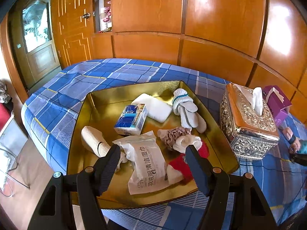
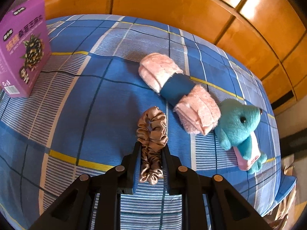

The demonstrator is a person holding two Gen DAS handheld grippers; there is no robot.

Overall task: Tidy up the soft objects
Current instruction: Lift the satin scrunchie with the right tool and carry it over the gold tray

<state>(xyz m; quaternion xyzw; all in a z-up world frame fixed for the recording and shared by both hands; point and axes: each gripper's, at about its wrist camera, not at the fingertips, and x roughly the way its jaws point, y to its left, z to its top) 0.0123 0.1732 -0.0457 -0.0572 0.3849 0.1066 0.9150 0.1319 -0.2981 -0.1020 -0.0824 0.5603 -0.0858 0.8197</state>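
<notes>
Scrunchie (image 2: 151, 147) of tan satin pinched between the closed right gripper (image 2: 150, 146) above the plaid bedspread (image 2: 86, 115); left gripper (image 1: 152, 148) hangs open over the gold tray (image 1: 107, 115) of soft items

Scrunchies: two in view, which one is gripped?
The tan satin scrunchie, pinched between the right gripper fingers above the bedspread. The other, the mauve scrunchie, lies loose in the gold tray.
</notes>
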